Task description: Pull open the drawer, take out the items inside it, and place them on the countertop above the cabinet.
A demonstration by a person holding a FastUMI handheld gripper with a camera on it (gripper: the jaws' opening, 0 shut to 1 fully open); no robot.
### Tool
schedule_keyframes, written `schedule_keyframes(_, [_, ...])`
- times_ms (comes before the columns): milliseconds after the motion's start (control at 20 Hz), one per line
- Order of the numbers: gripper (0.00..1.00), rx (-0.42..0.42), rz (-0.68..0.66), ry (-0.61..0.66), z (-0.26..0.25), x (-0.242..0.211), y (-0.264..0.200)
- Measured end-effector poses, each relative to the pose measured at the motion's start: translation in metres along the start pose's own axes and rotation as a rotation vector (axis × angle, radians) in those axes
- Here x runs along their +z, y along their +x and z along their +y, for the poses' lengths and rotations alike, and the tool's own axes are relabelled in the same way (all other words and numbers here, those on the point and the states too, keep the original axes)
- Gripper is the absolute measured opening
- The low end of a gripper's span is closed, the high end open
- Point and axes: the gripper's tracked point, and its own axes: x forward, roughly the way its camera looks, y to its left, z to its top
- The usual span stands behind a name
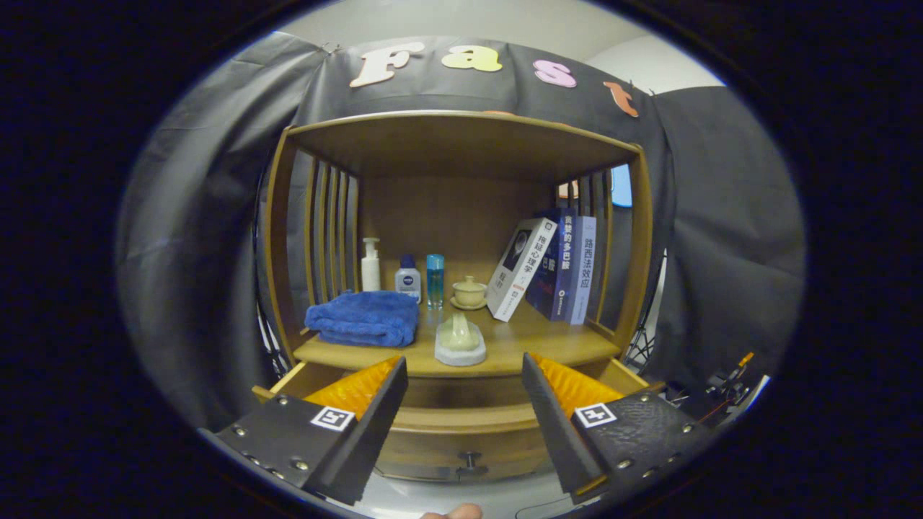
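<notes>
1. Two fingers of the gripper (465, 382) stand spread wide and hold nothing, aimed at the wooden cabinet (461, 238) in the booth.
2. Below the countertop (548, 346), the drawer (461, 422) is pulled partway out, its front panel sitting between the fingers and its small knob (470, 459) lower down at the middle.
3. What is left inside the drawer cannot be told; the fingers and the front panel hide its interior.
4. On the countertop's front edge, just above the drawer and in line with the gap between the fingers, rests a pale green ceramic piece (460, 341), seemingly an item already lifted out and set down there.
5. Left of that piece lies a folded blue towel (364, 317); behind it stand a white pump bottle (371, 265), a small lotion bottle (408, 279), a blue glass (435, 280) and a lidded cup (469, 292).
6. Right of the piece, three books (548, 267) lean against the cabinet's slatted side.
7. With the fingers wide and pulled back from the countertop, the likely next move is a reach down into the drawer, provided anything remains.
</notes>
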Motion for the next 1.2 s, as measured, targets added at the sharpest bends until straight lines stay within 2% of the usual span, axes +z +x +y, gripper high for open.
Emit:
schedule_keyframes(450, [0.96, 0.049, 0.051, -0.007, 0.002, -0.065, -0.009])
schedule_keyframes(800, [0.96, 0.08, 0.121, 0.012, 0.002, -0.108, 0.005])
schedule_keyframes(1200, [0.96, 0.094, 0.133, 0.01, 0.003, -0.122, 0.024])
